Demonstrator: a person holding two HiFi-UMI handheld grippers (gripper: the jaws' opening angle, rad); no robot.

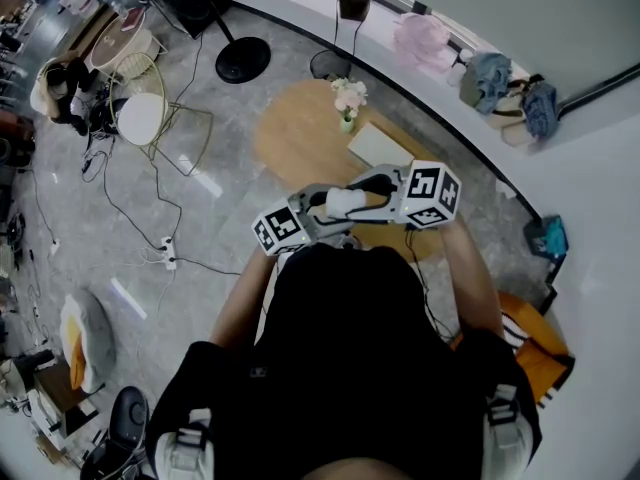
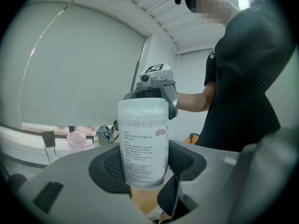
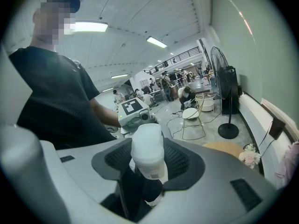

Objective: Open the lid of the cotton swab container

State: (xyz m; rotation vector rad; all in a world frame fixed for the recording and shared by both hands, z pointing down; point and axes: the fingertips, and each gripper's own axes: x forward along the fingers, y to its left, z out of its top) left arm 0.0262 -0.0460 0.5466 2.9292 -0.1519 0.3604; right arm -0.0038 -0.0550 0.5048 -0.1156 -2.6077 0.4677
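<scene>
On my left side, the left gripper (image 2: 145, 171) has its jaws set wide and pressed on the lower body of the container (image 2: 144, 143), which stands upright between the pads, held up in front of the person's chest and clear of the table (image 1: 290, 138). Its label (image 2: 142, 155) carries rows of fine print I can't read from here, with a small pink mark at the upper right corner. The frosted lid (image 2: 143, 108) is on. Further right, the right gripper (image 3: 147, 164) is clamped on that lid end, and a barcode patch (image 3: 153, 171) shows near its pads, digits too small to read. Both marker cubes (image 1: 432, 195) show only black-and-white squares.
</scene>
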